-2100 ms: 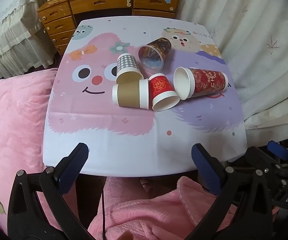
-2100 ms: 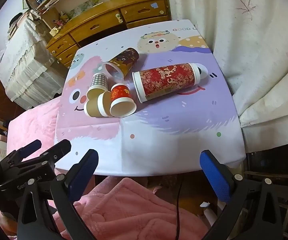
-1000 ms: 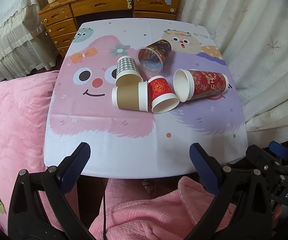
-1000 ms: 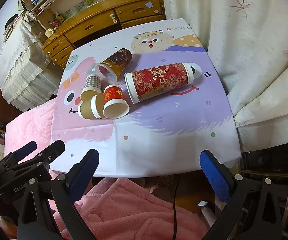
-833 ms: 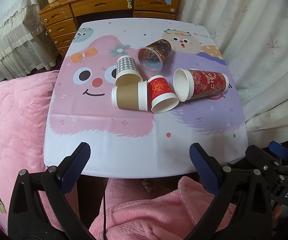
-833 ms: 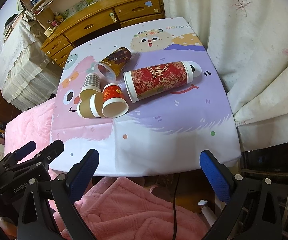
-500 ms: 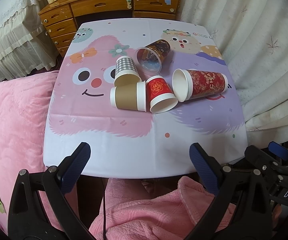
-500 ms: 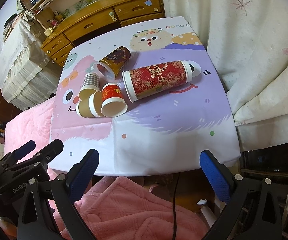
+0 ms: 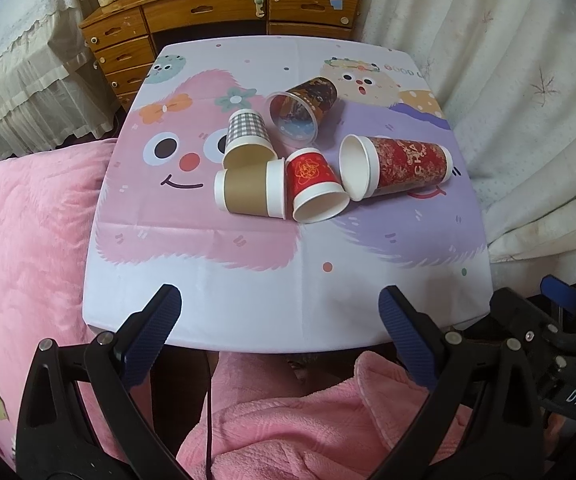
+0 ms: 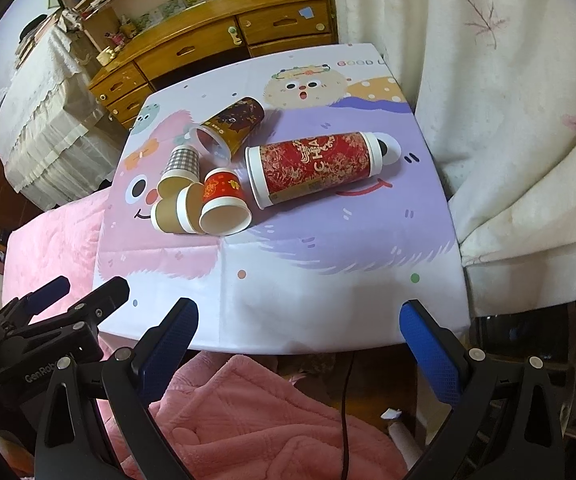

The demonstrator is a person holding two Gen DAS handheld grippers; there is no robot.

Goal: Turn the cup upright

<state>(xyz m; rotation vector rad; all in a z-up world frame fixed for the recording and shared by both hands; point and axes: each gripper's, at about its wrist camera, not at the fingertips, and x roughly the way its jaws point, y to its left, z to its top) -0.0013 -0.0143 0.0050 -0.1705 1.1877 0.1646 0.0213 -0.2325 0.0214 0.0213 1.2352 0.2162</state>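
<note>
Several paper cups lie on their sides in a cluster mid-table: a tall red patterned cup [image 9: 403,166] [image 10: 315,166], a small red cup [image 9: 313,184] [image 10: 224,200], a brown cup [image 9: 248,194] [image 10: 174,212], a checked cup [image 9: 246,138] [image 10: 182,168] and a dark clear-rimmed cup [image 9: 303,106] [image 10: 230,126]. My left gripper [image 9: 280,312] is open and empty at the table's near edge. My right gripper [image 10: 297,326] is open and empty at the near edge too, to the right of the left one.
The table [image 9: 248,280] wears a cartoon-print cloth. A pink blanket [image 9: 20,240] lies left and below. White curtains [image 9: 527,100] hang close on the right. A wooden dresser [image 9: 224,8] stands behind the table. The left gripper's body [image 10: 48,320] shows in the right wrist view.
Both grippers have drifted slightly; the view of the cups has shifted a little. The cups have not moved and both grippers stay open.
</note>
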